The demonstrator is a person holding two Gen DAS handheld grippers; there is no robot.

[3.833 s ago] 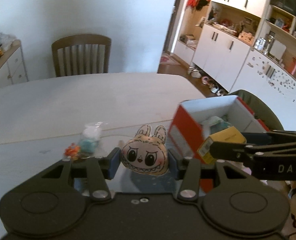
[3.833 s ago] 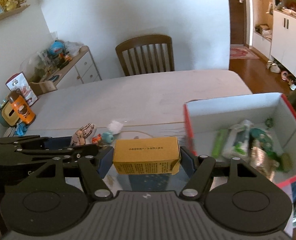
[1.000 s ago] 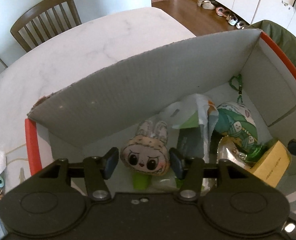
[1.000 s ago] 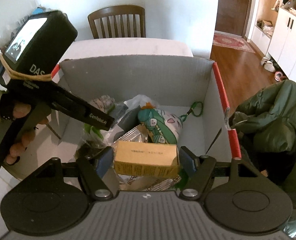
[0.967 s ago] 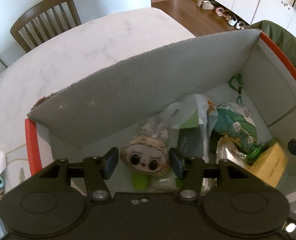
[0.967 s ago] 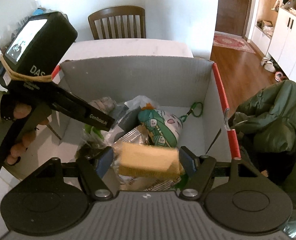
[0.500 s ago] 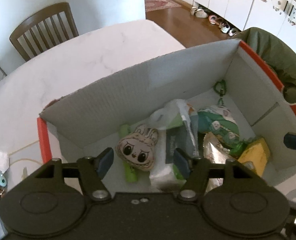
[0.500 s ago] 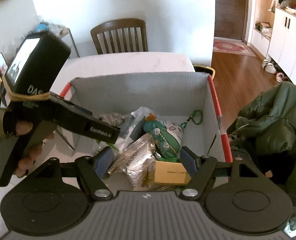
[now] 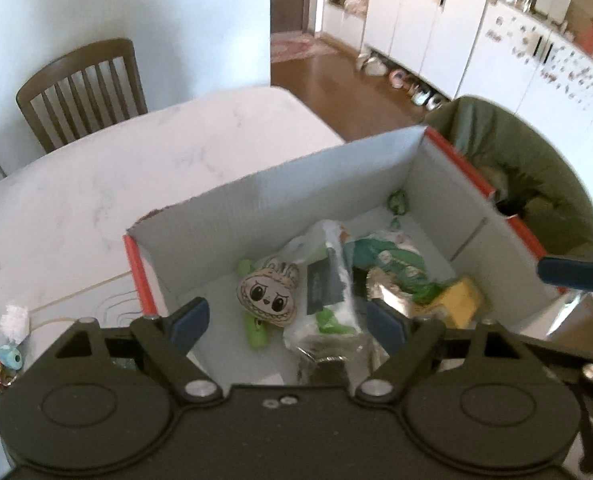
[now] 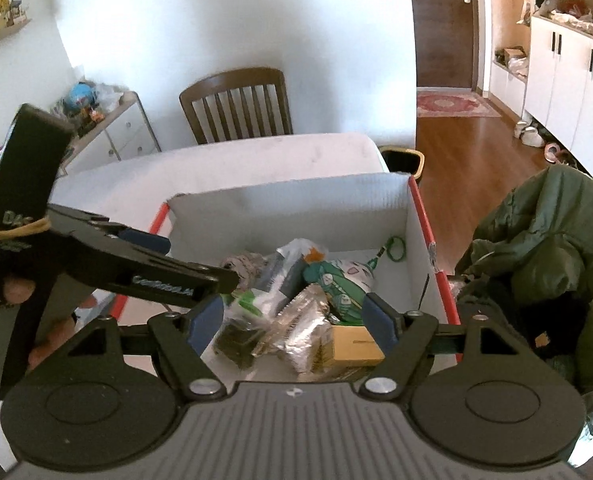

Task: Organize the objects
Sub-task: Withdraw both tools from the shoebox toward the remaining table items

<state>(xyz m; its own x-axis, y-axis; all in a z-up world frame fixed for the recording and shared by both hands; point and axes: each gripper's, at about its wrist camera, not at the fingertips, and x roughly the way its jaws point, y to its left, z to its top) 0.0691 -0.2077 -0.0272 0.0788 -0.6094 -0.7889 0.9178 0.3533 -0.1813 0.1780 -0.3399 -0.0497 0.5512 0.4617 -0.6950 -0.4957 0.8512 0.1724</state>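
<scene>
Over the box [image 9: 336,184] on the bench [image 9: 96,184]: left tool [image 9: 284,318] and right tool [image 10: 288,320] both spread, empty. Plush face [image 9: 266,294] and yellow carton [image 10: 352,346] lie inside. Risk: wrapped sweets [image 9: 8,344] sit near the bench edge; careless reach could knock them off.

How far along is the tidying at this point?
Mostly done. The plush face toy and the yellow carton lie inside the red-edged box with other packets. Nothing is in hand: the left hand-held gripper and the right hand-held gripper are both open and empty above the box. Left to do: a few small trinkets sit on the table beside the box.
</scene>
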